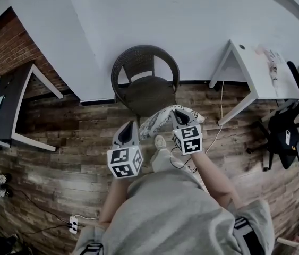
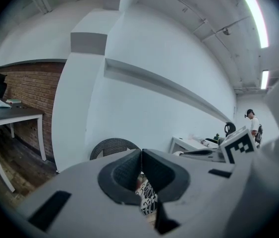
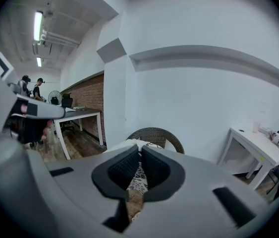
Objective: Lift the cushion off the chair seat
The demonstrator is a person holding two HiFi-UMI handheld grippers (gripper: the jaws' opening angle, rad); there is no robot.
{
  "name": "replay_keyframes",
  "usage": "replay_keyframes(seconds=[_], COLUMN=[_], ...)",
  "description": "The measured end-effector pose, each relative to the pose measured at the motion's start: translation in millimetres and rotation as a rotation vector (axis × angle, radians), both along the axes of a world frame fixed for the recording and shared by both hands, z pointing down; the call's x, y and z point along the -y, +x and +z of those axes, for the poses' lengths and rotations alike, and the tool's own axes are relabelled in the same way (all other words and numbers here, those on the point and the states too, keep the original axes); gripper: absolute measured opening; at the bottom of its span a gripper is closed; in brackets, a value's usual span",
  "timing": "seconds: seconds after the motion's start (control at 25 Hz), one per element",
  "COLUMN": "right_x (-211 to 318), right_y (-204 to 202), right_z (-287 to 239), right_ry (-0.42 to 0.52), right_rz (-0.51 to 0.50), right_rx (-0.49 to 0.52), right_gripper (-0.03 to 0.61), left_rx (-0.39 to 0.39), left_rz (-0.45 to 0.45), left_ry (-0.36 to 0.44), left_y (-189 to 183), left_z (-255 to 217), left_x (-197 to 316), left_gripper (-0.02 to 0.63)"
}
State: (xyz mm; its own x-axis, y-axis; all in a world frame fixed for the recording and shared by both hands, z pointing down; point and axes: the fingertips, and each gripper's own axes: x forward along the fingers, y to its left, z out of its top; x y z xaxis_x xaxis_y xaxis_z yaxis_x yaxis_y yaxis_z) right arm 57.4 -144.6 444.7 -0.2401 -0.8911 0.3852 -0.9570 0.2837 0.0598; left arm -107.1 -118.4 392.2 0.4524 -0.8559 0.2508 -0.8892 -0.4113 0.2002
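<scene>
I count one wicker chair (image 1: 145, 84), one cushion (image 1: 162, 120), two grippers, left gripper (image 1: 130, 125) and right gripper (image 1: 179, 111), one dark tabletop (image 1: 3, 102), one white tabletop (image 1: 261, 70).

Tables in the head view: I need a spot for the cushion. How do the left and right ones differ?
The left table has a dark top and stands by the brick wall; the right table is white and stands by the white wall. Both have white legs and small things on top.

The right gripper (image 3: 140, 155) has its grey padded jaws closed on the black-and-white patterned fabric cushion (image 3: 138, 178). Directly behind stands the dark woven wicker chair (image 3: 155, 134), against the white wall (image 3: 198, 98). A white rectangular table (image 3: 258, 145) stands at right.
</scene>
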Motion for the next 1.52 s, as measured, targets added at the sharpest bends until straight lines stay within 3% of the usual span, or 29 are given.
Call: replay_keyframes(seconds=[0.48, 1.52], right_x=[-15, -12], right_y=[-3, -14], right_z=[-35, -35], right_ry=[0.078, 0.091], right_rz=[0.006, -0.007], right_rx=[0.059, 0.061], right_gripper=[0.020, 0.015], left_rx=[0.027, 0.018], left_rz=[0.026, 0.019], left_ry=[0.010, -0.013], left_y=[4, 1], left_z=[-1, 6], left_x=[-9, -1], left_gripper=[0.009, 0.011])
